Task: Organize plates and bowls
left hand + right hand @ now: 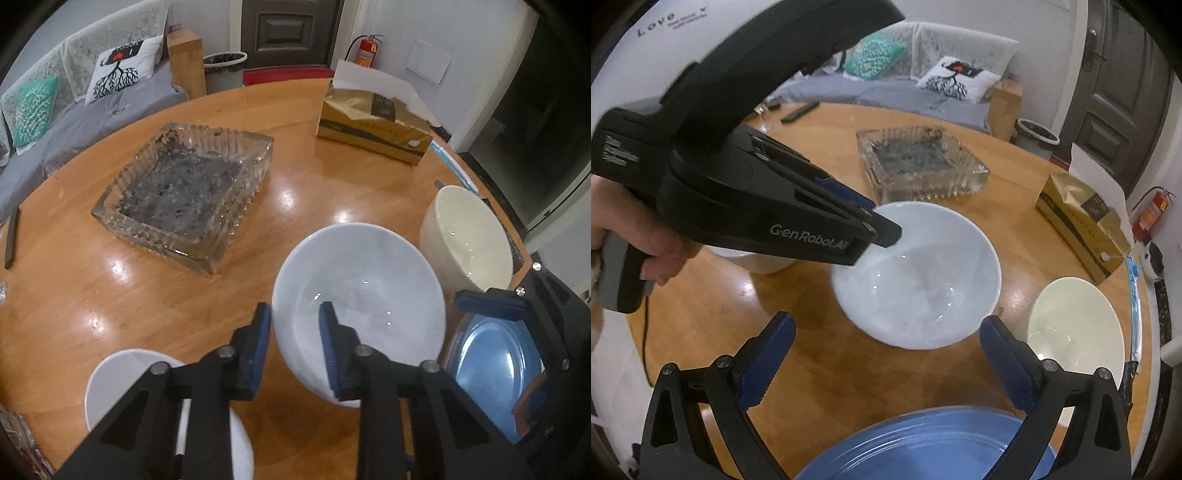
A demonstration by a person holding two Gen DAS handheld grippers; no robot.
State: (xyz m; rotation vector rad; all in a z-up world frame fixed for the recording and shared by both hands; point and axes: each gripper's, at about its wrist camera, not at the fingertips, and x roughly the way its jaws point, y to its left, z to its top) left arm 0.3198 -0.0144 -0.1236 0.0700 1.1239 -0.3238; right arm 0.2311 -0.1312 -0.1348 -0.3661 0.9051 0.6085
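Observation:
A white bowl [365, 306] [919, 277] sits on the round wooden table [110, 295]. My left gripper [293, 321] straddles its near-left rim, one finger outside and one inside, with a gap between the pads; it also shows in the right wrist view [882, 229]. A cream bowl [469, 240] [1075, 328] stands to the right. A blue plate [491, 369] [923, 446] lies near the table edge. My right gripper [886, 343] is open and empty above the blue plate. Another white bowl [122, 387] sits at lower left.
A large glass ashtray [184, 195] [919, 166] stands mid-table. A gold tissue box [373, 122] [1082, 229] is at the far right. A sofa with cushions, a bin and a door lie beyond the table.

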